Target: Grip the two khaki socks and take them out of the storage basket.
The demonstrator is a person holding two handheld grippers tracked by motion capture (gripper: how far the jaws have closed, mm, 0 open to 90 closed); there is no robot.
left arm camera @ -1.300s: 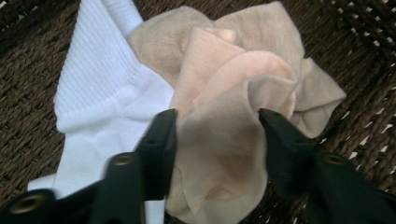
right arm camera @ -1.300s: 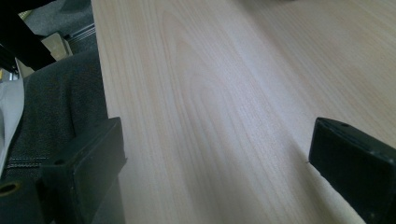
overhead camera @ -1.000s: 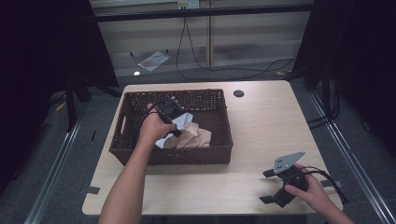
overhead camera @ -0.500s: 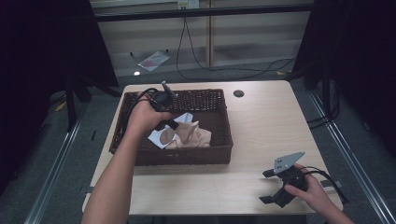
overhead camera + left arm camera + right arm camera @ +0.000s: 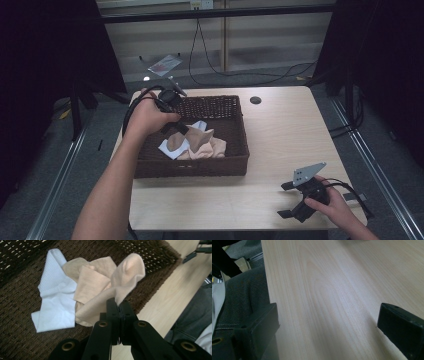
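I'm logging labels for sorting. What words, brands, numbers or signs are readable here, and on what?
None can be read.
Beige cloth pinched in the left gripper: plain.
White cloth: plain.
Basket: no tag seen.
Packet on the floor: red marking, too small and blurred to read.
Right gripper and its grey plate: no lettering seen.

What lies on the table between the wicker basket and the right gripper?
Nothing: the high view shows bare table between the basket and the right gripper.
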